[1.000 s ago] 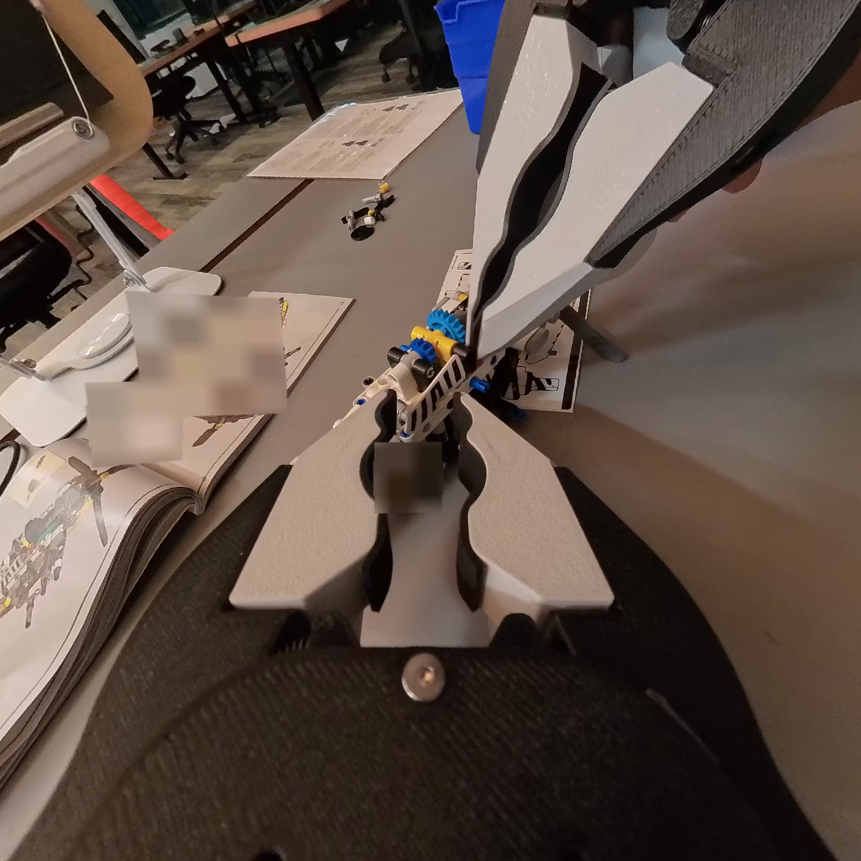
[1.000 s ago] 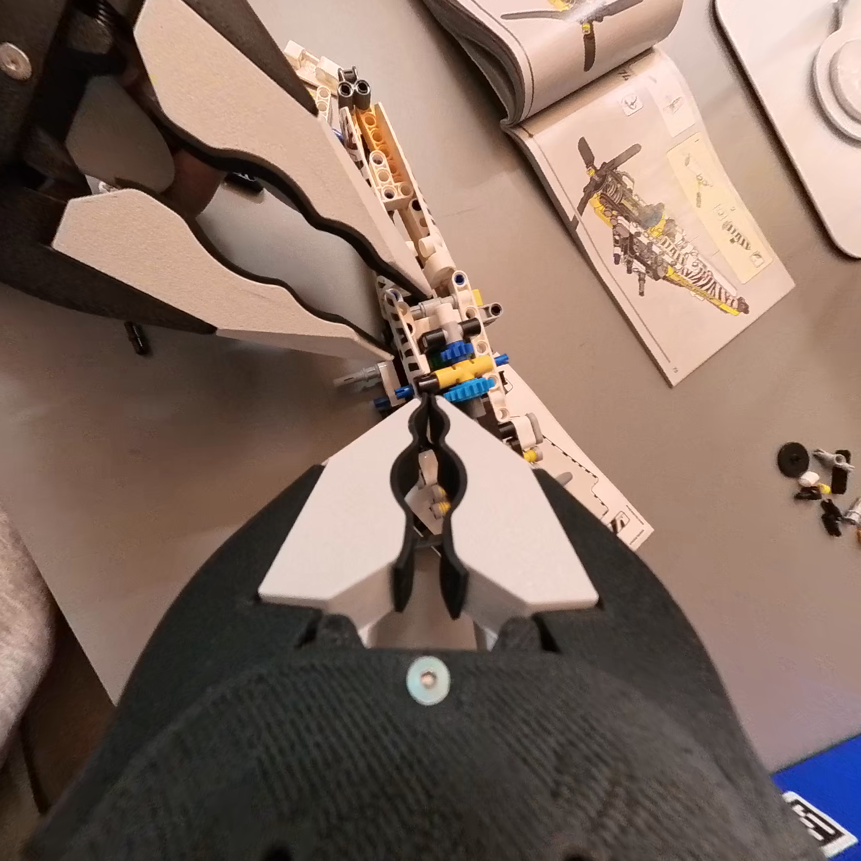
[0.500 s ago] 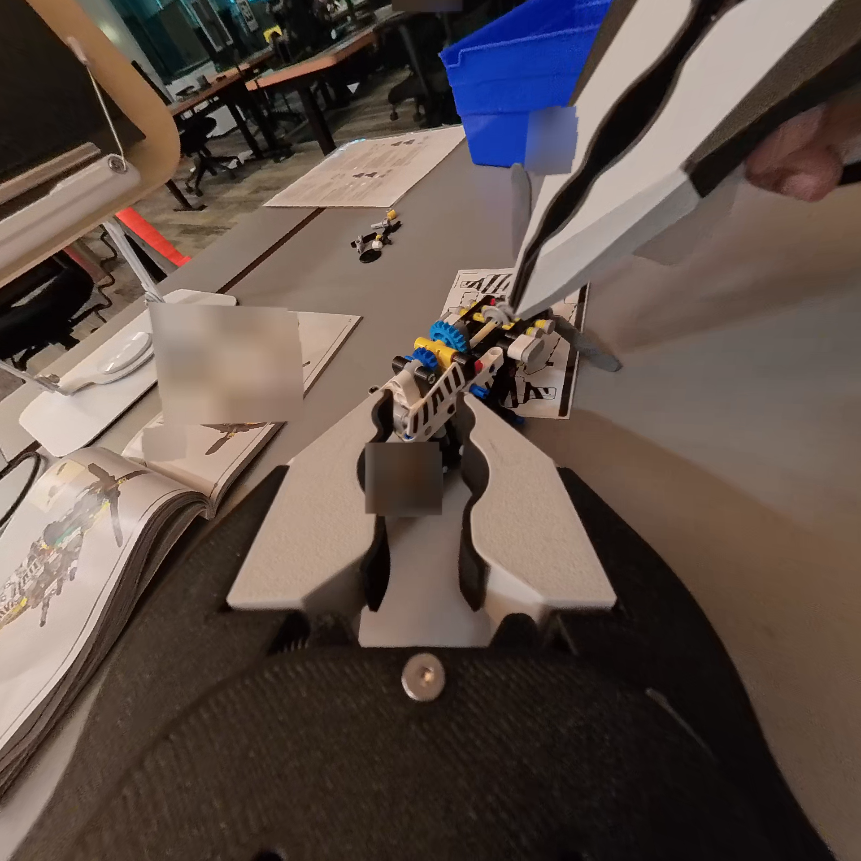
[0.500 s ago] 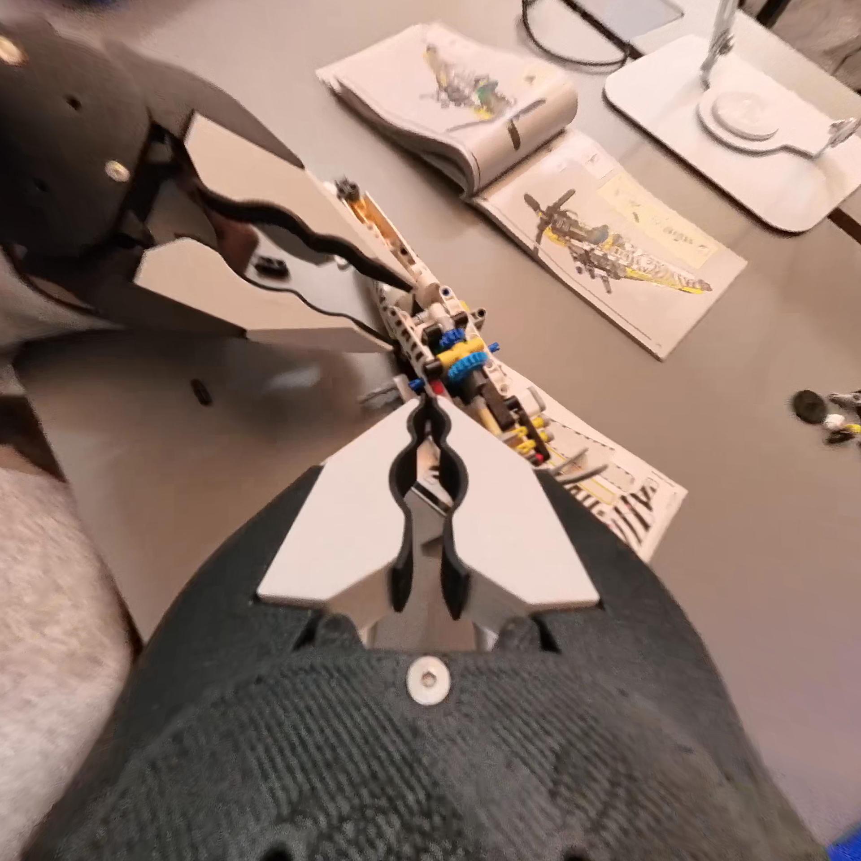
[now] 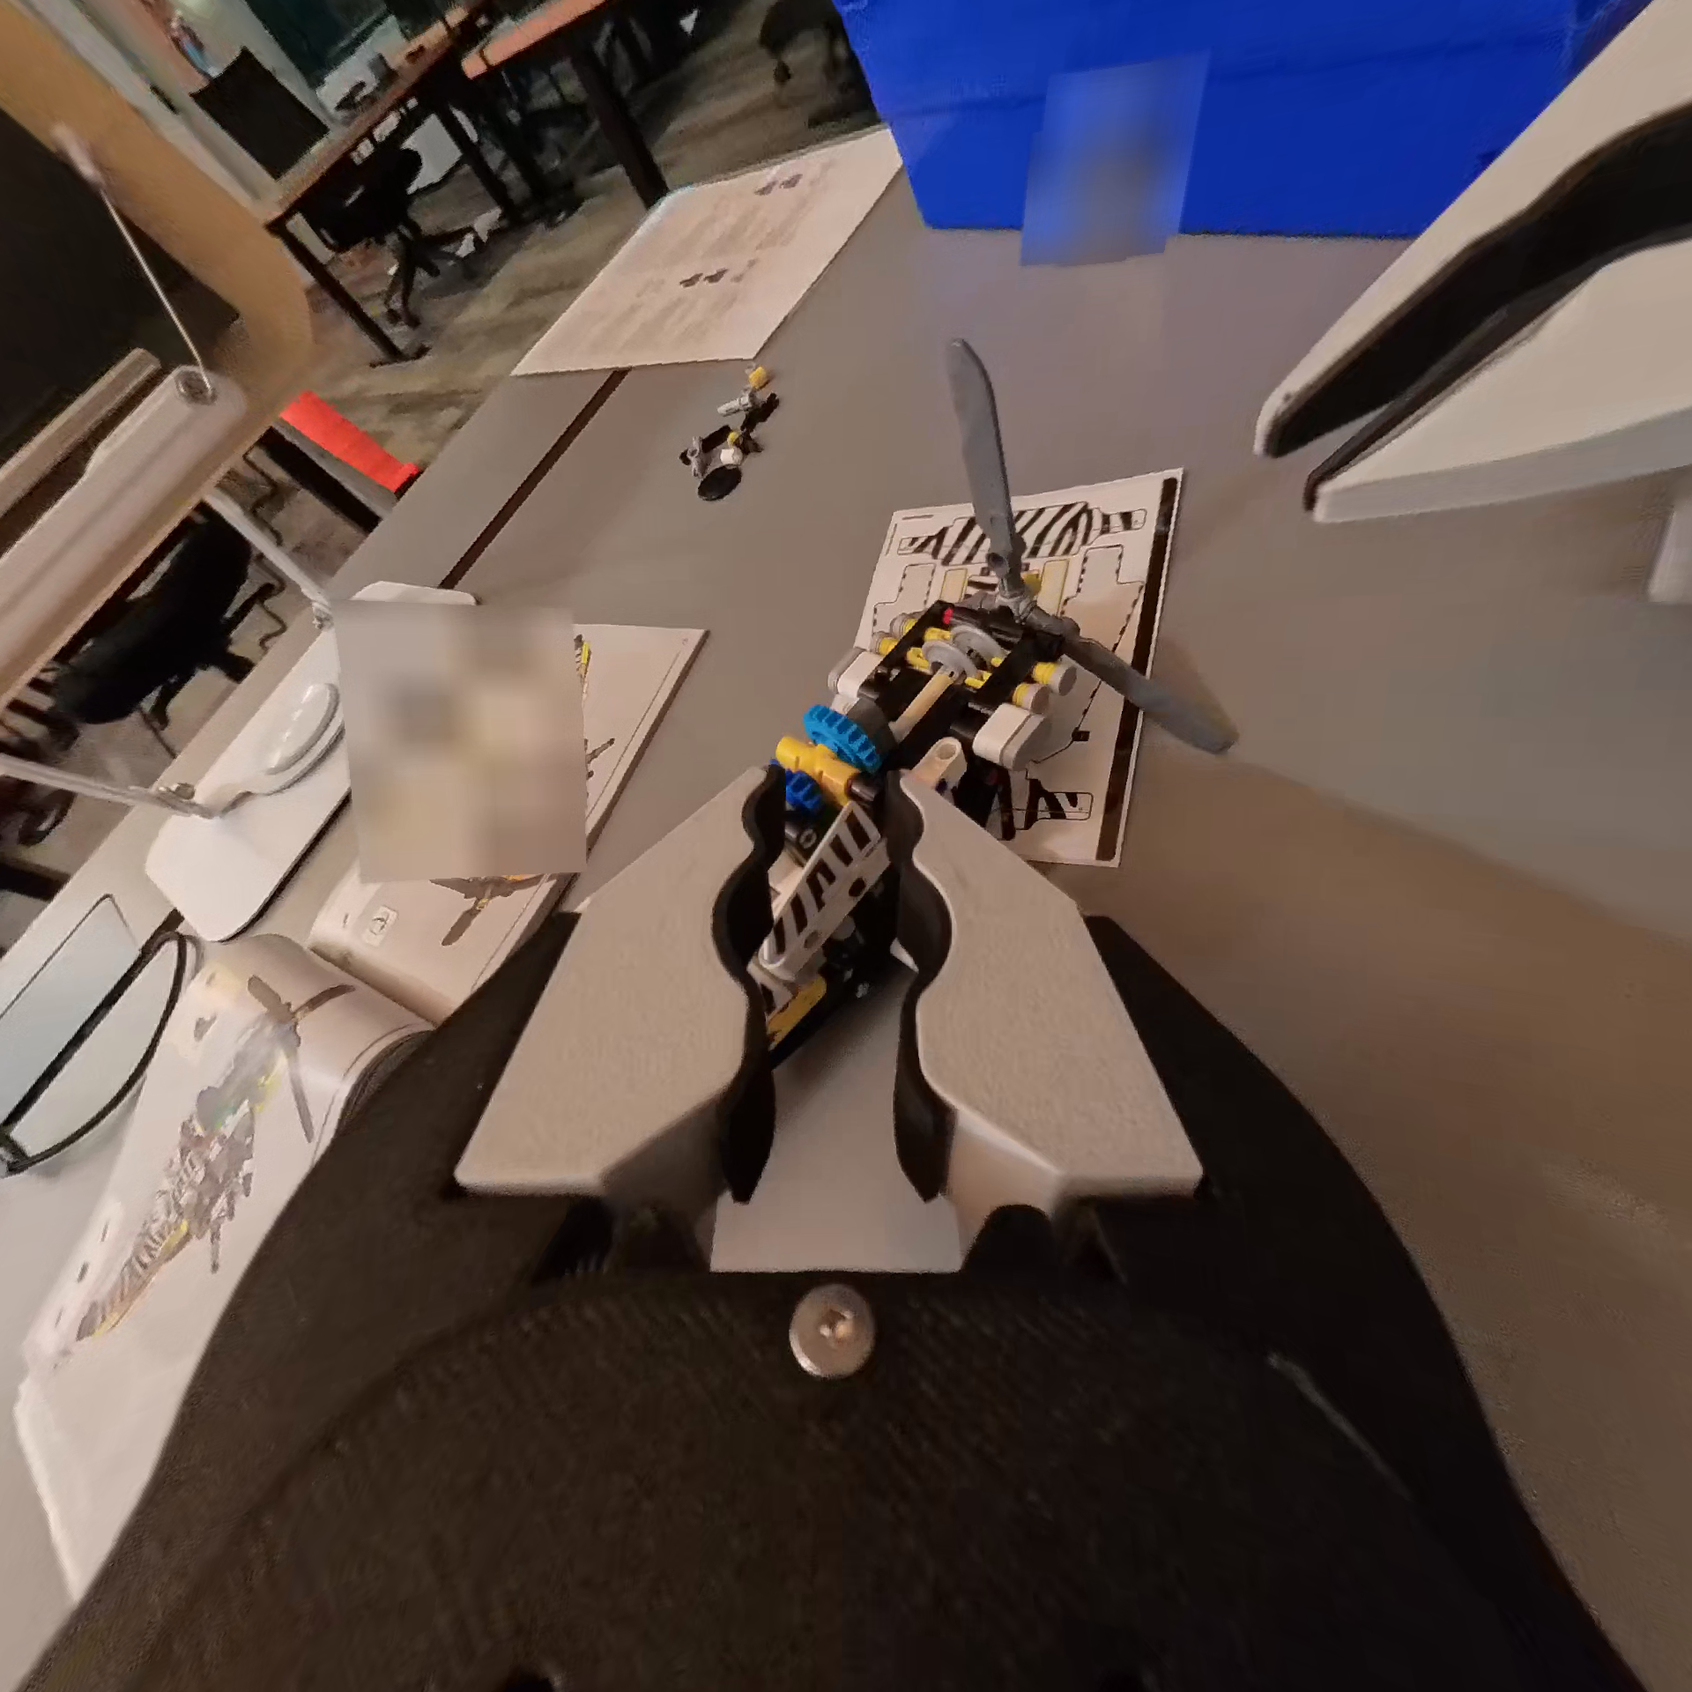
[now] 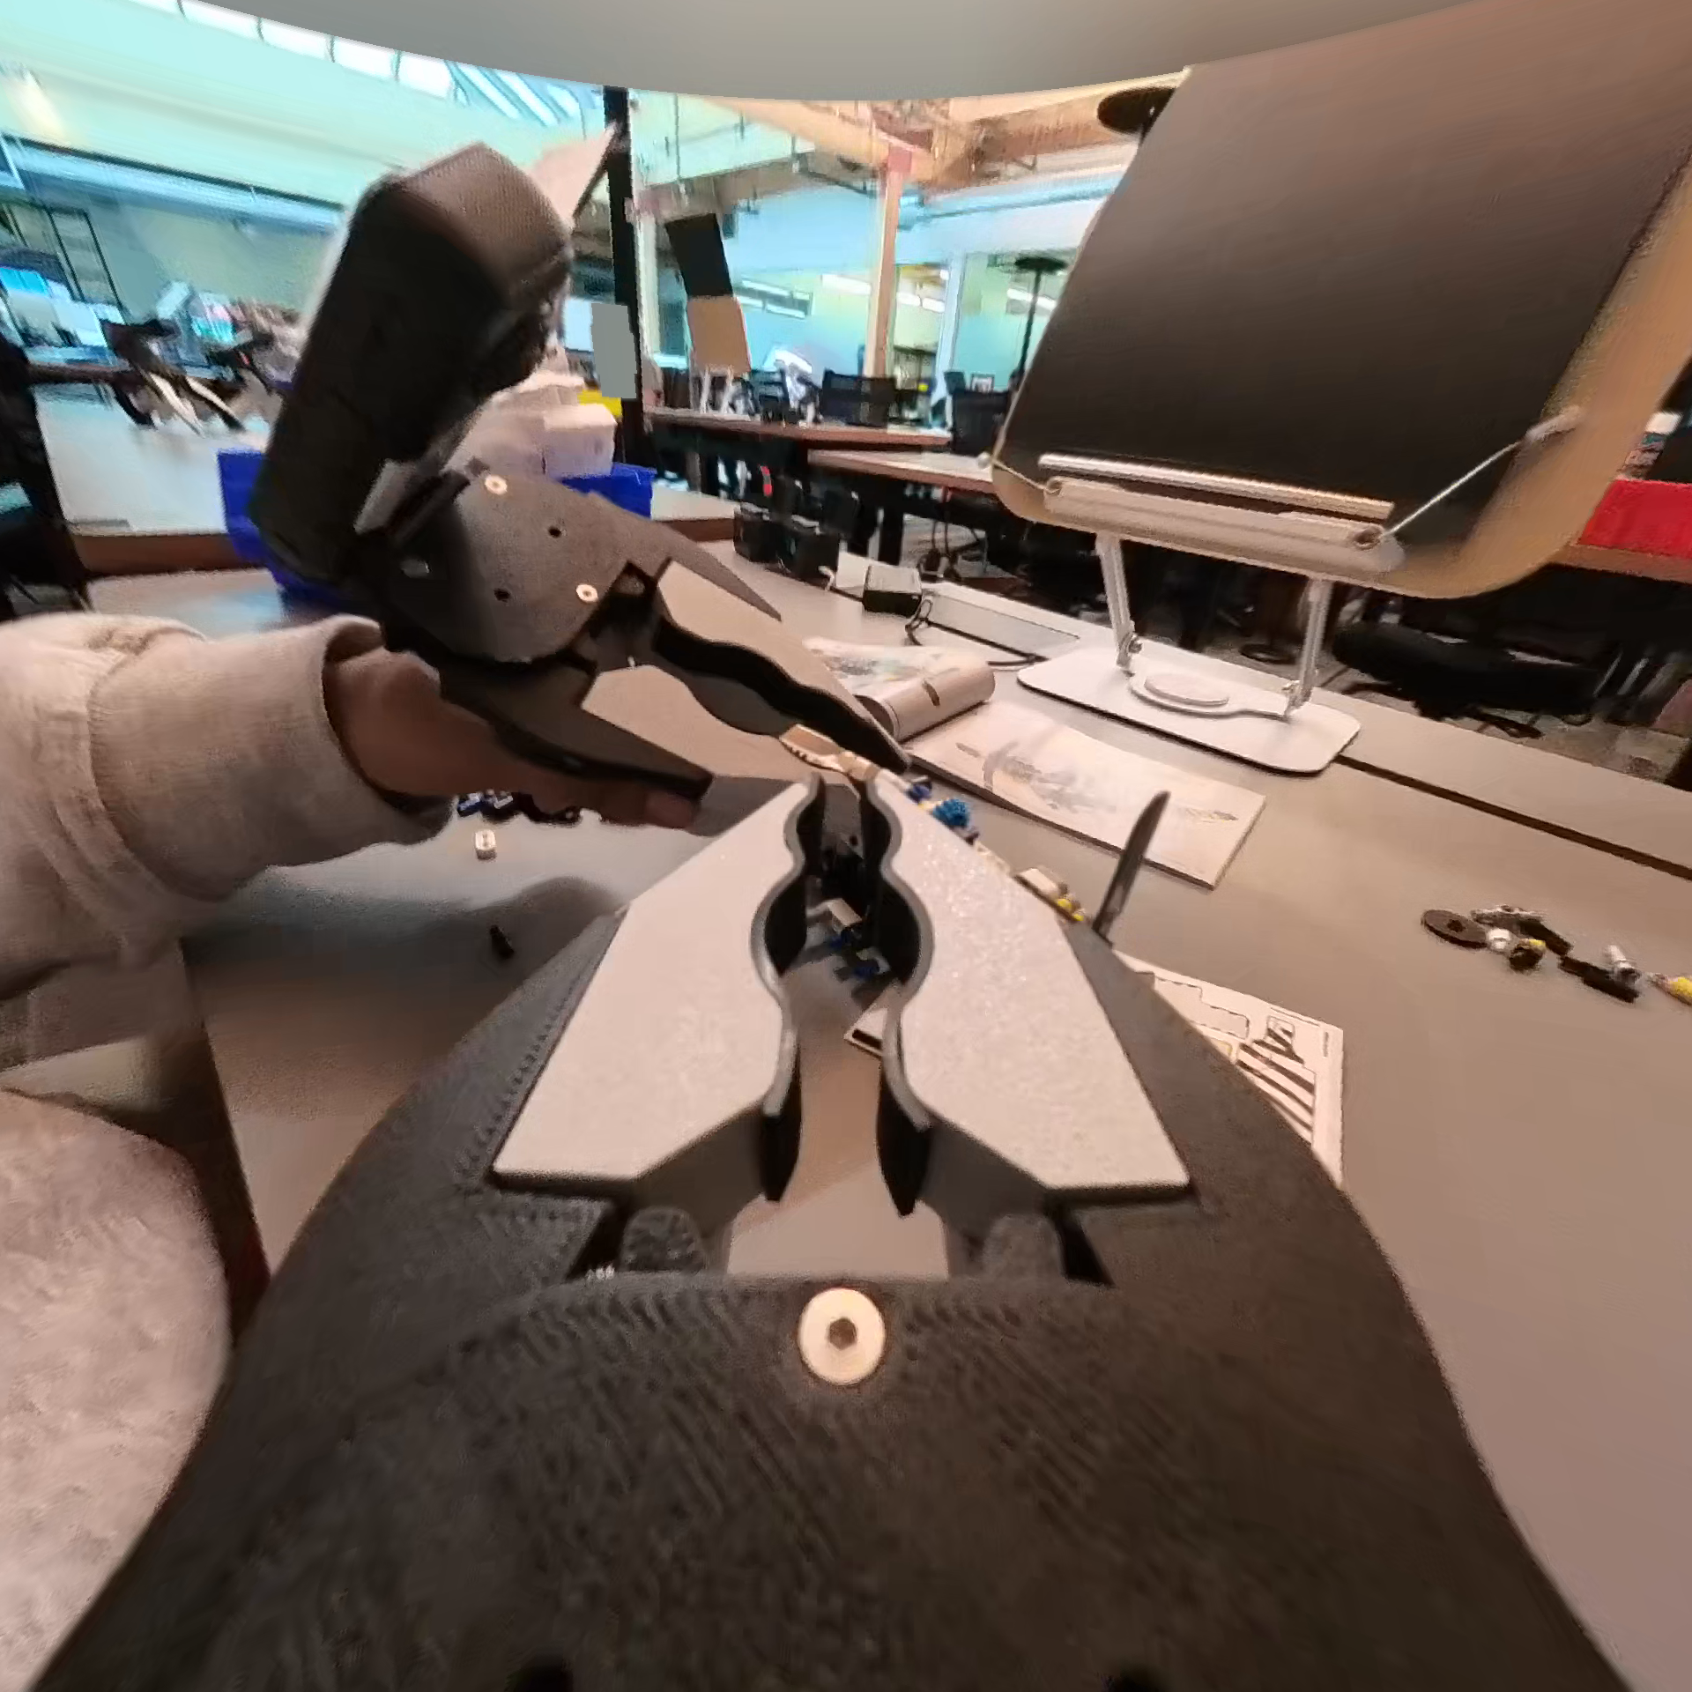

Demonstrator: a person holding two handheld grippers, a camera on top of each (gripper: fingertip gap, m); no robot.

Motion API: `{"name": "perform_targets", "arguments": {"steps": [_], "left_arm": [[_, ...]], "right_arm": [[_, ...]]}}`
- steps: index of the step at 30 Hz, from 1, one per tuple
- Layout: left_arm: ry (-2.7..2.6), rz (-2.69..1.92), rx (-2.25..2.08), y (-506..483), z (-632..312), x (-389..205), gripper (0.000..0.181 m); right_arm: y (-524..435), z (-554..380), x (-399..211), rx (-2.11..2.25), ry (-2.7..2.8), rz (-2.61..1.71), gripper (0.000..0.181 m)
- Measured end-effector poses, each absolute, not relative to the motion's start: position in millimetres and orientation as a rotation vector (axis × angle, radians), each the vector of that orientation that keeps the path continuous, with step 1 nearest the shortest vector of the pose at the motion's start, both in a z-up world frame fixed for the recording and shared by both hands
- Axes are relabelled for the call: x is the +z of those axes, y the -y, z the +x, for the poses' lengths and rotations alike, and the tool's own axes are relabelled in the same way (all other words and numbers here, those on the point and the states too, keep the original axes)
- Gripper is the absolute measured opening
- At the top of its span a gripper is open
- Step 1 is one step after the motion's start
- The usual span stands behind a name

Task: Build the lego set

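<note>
Only your left wrist view shows the grey propeller (image 5: 1007, 586); the right view shows your hand (image 6: 476, 742) wrapped round the left gripper (image 5: 829, 778), held level. Its fingers clamp the lego model (image 5: 916, 705), long axis pointing away over the sticker sheet (image 5: 1122, 659). Right gripper (image 6: 842, 787): narrow gap btwn tips, holding nothing, raised just beside the model.

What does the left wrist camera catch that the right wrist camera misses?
Only the left wrist view shows the grey propeller and the blue bin. Only the right wrist view shows the person's sleeve and the tilted stand. Both share the lego model, the sticker sheet, the left gripper and the right gripper.
</note>
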State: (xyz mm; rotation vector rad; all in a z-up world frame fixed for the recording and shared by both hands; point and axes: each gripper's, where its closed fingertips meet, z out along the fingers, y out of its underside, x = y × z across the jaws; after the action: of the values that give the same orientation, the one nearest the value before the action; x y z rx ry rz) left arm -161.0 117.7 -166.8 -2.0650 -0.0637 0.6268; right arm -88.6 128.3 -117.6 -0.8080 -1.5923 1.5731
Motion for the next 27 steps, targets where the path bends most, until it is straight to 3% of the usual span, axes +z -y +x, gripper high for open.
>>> {"name": "perform_targets", "arguments": {"steps": [9,27], "left_arm": [[0.056,-2.093,0.718,-110,-159,-166,0.019],[0.077,-1.777,0.620,-91,-156,-149,0.011]], "right_arm": [[-135,-89,-111,1.671,1.527,-0.836,0.008],[-119,-119,-136,1.369,1.661,-0.852,0.014]]}}
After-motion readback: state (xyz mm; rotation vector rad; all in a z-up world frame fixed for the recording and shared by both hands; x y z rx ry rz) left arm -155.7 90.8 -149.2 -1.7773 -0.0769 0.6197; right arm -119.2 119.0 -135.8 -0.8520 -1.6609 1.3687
